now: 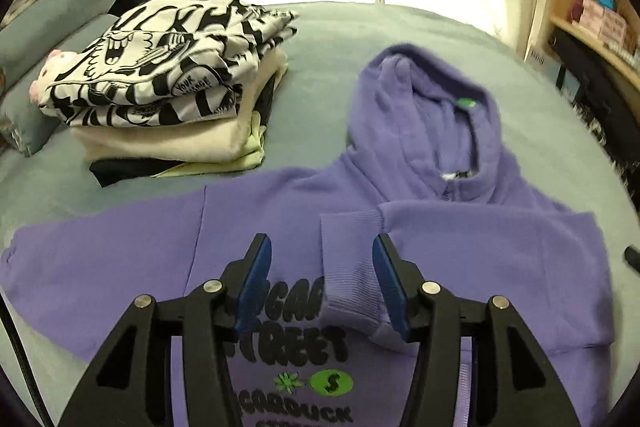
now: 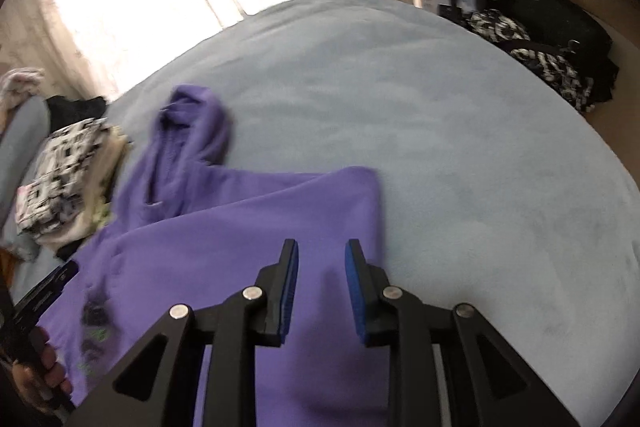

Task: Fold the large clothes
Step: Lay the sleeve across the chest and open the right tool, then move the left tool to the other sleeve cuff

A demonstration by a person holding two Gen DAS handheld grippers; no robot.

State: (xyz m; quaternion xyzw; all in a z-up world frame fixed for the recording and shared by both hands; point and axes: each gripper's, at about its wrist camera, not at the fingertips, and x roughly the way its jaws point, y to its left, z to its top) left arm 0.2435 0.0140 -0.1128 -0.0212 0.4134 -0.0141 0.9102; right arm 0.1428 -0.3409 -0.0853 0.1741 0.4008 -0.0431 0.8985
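On the grey-blue bed (image 1: 328, 27) — purple hoodie (image 1: 440, 227), folded pile (image 1: 160, 87) — curtained window behind.

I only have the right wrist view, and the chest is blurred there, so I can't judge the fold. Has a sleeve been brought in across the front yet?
Observer: Yes. One sleeve's ribbed cuff lies across the printed chest of the hoodie.
Operator: Is the left gripper holding it?
Observer: No. The left gripper is open; the cuff lies between its fingers, unpinched.
Operator: What is left to fold in?
Observer: The other sleeve lies spread flat on the bed, on the side of the folded pile.
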